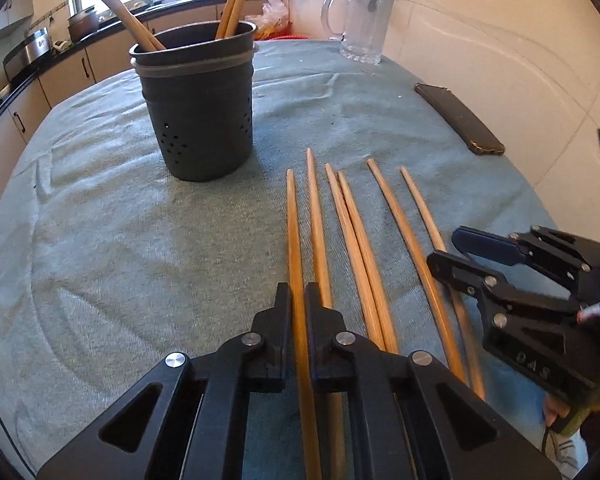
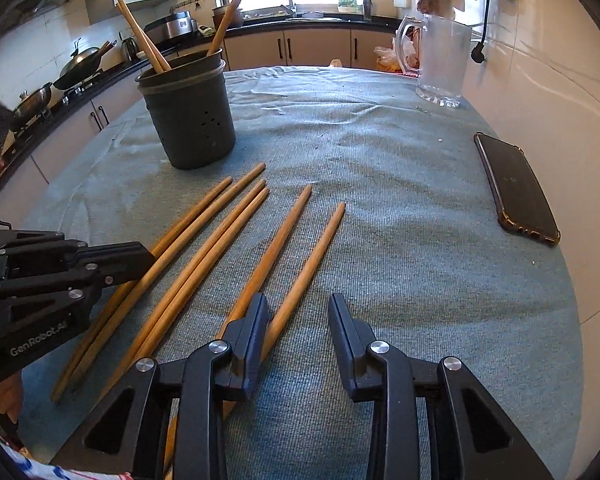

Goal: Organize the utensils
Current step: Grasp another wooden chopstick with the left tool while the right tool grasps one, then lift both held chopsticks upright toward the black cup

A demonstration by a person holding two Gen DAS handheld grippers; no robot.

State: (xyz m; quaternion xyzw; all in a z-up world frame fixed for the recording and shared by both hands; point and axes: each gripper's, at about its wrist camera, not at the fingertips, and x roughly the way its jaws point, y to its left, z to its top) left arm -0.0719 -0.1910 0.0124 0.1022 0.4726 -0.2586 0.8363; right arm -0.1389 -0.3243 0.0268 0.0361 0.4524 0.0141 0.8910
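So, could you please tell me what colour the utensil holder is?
The utensil holder is dark grey, shown best in the left wrist view.

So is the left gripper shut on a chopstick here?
Yes: the left gripper is shut on the leftmost chopstick, whose shaft runs between its fingers.

Left gripper (image 1: 298, 300) closed around leftmost chopstick (image 1: 294, 240) on grey-green cloth (image 1: 120, 240). Five other chopsticks (image 1: 356, 232) lie beside. Dark holder (image 1: 200, 108) behind, holding chopsticks. Right gripper (image 1: 456, 248) at right, fingers apart.
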